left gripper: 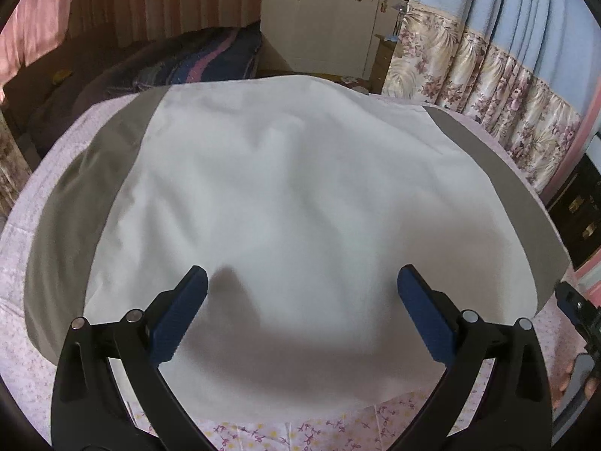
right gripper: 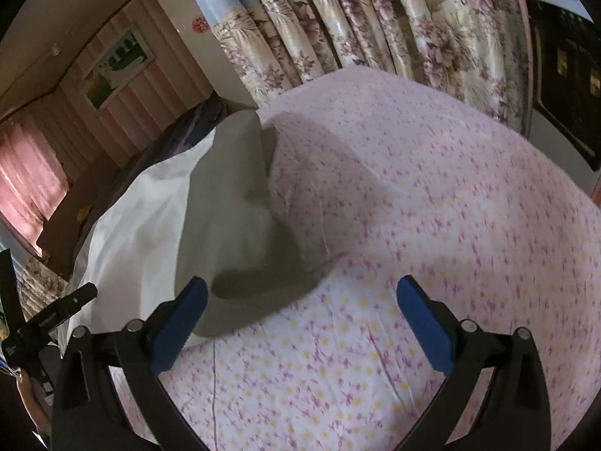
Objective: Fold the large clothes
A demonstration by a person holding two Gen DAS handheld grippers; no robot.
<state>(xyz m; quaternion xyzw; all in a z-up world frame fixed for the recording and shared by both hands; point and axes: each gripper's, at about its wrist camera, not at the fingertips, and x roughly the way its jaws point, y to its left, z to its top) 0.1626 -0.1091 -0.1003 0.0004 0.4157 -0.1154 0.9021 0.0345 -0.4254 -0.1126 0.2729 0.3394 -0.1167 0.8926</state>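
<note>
Now, by label:
Garment: white with grey side bands, spread flat on bed; laid wide probably so edges are easy to reach for a fold.
Long axis: seems to run away from left camera toward far bed edge; grey bands along both sides; which end is top, cannot tell.
Near edge: just ahead of left tongs, over flowered cover.
Left tongs: apart, hovering above near part of garment, gripping nothing; centred probably to choose a place on the hem.
Right tongs: apart too, empty, above bare cover beside the grey band; held out at the side, probably ready for that edge.
Grey band, right view: wrinkled, partly lifted near a ridge in the cover.
Step, as judged: no fold visible yet; both edges not yet taken.
</note>
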